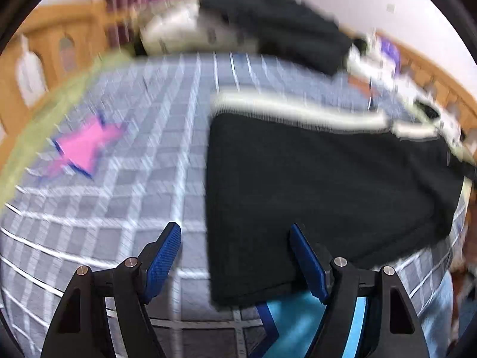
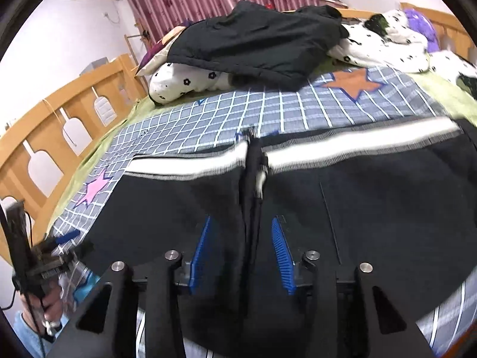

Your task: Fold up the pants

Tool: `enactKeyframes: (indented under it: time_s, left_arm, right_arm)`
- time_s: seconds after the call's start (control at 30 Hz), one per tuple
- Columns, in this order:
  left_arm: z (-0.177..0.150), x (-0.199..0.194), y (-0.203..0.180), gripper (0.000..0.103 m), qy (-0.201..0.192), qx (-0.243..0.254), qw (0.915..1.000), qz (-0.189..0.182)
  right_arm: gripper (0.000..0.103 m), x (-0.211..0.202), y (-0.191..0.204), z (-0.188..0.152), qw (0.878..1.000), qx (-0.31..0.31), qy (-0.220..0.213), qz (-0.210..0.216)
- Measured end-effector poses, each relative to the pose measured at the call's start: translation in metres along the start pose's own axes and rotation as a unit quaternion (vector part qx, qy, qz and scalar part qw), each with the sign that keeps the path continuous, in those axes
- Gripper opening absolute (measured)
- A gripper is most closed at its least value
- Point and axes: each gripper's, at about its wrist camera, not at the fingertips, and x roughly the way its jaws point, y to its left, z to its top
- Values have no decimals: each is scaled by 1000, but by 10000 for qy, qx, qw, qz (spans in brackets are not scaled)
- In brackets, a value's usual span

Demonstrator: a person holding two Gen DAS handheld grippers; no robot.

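Note:
Black pants (image 1: 328,179) with a white side stripe (image 1: 298,110) lie flat on a blue checked bedsheet (image 1: 134,179). My left gripper (image 1: 234,227) is open above the pants' near left edge, one finger over the sheet and the other over the black cloth. In the right wrist view the pants (image 2: 372,208) spread wide, stripe (image 2: 357,146) along their far edge. My right gripper (image 2: 242,220) hovers open over their middle. A raised black fold (image 2: 252,185) runs between its jaws, and the pads do not press on it. At the lower left a hand (image 2: 44,307) holds the left gripper (image 2: 64,238).
A heap of black clothing (image 2: 259,44) and spotted white bedding (image 2: 184,83) lie at the far end of the bed. A wooden rail (image 2: 44,119) runs along the left side. Pink (image 1: 86,146) and orange (image 2: 351,82) stars are printed on the sheet.

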Motion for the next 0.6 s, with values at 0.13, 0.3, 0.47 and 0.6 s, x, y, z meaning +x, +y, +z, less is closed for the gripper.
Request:
enactKeyframes:
  time_s: [0.13, 0.3, 0.47, 0.6]
  left_arm:
    - [-5, -2, 9, 75, -124, -127, 9993, -318]
    - [-2, -8, 23, 75, -261, -320, 9980, -479]
    - [-1, -11, 19, 74, -488, -164, 9978, -425]
    - [3, -15, 15, 74, -611, -249, 9967, -473]
  right_arm:
    - [56, 49, -1, 31, 9990, -67, 449, -46]
    - [22, 105, -3, 36, 9901, -111, 1398, 28]
    - [18, 69, -13, 43, 9972, -17, 518, 531]
    - [34, 95, -6, 24, 9925, -548, 1081, -155]
